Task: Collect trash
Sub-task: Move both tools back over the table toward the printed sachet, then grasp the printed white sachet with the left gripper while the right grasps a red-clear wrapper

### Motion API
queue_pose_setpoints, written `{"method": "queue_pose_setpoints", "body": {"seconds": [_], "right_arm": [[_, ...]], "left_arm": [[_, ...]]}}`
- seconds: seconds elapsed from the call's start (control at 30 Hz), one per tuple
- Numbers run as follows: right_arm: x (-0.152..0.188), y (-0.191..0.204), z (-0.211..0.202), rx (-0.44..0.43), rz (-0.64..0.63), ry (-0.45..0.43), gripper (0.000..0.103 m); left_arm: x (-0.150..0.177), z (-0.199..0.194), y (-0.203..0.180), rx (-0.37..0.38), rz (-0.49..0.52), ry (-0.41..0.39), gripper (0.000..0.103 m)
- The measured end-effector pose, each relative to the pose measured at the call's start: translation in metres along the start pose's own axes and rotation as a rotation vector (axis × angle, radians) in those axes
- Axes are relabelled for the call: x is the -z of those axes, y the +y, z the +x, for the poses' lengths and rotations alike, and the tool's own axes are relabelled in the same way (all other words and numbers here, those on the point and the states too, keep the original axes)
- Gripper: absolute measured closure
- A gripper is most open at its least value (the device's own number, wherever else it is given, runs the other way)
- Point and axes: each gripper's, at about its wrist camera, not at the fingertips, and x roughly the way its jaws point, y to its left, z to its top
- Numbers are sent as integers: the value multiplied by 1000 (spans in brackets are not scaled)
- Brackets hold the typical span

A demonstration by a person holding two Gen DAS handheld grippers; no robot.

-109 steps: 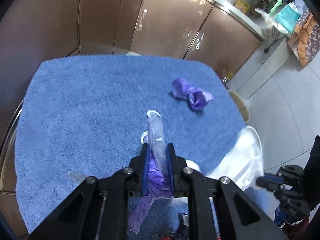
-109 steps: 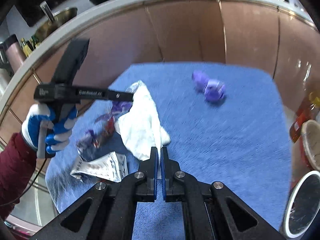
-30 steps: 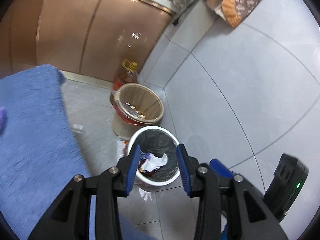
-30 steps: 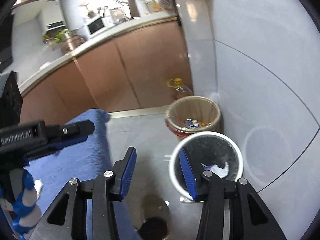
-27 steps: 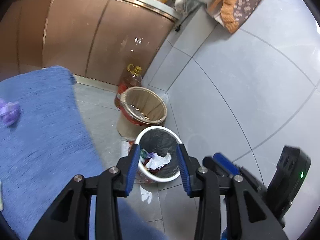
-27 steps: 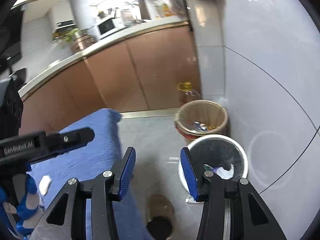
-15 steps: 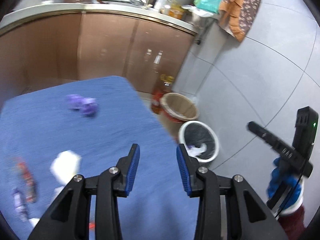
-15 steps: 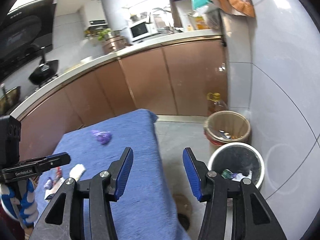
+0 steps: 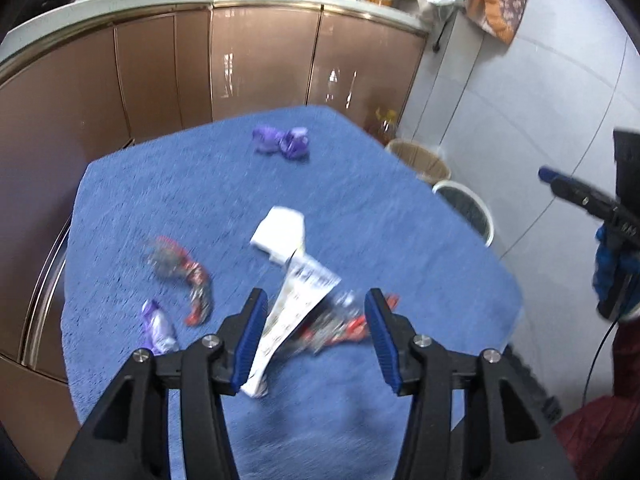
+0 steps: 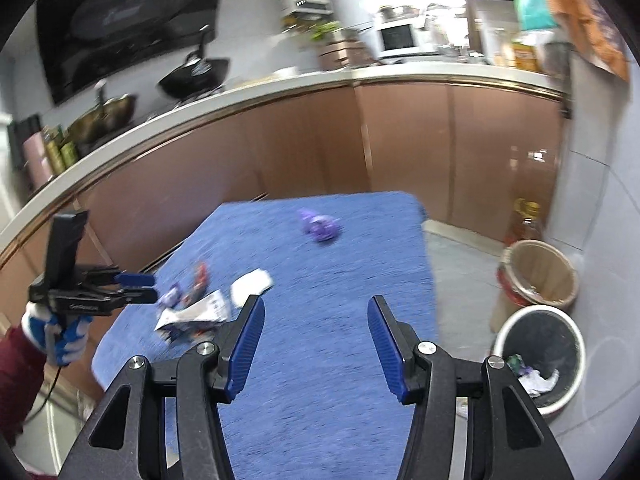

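While spread wide and gripping nothing, left gripper (image 9: 316, 322) and right gripper (image 10: 316, 342) both hover over the blue towel (image 9: 372, 208); two grippers, two bins, six pieces of trash on the towel.

Going left to right across the towel in the left wrist view: small purple wrapper (image 9: 159, 326) near its left edge; red-and-silver wrapper (image 9: 188, 272), curled; long white printed packet (image 9: 292, 316), creased, lying between the left gripper's fingers; folded white tissue (image 9: 282, 236) touching the packet's far end; crumpled purple wad (image 9: 282, 143) alone near the towel's far edge; second red-and-silver wrapper (image 9: 340, 322) beside the packet, blurred.

Off the towel's right edge, on the floor: tan bin (image 10: 538, 278) and white-rimmed bin with black liner (image 10: 538, 354), touching, trash already inside the lined one.

Bare towel across the middle, right half and near part; brown cabinets (image 9: 260, 68) just beyond the towel's far edge.
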Motion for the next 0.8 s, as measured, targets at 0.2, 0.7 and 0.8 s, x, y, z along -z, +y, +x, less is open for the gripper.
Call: {"method": "queue_pose_setpoints", "body": {"seconds": [0.2,0.7,0.8], "right_arm": [[8,30,30,-99,-73,87,48],[37,82,137,-240,-252,329,46],[40,91,153,-273,-266,358,46]], "left_arm": [[12,20,6,-9,60,56,54],[11,73,32,36,162,171,54],[11,79,36,49,153,164,55]]}}
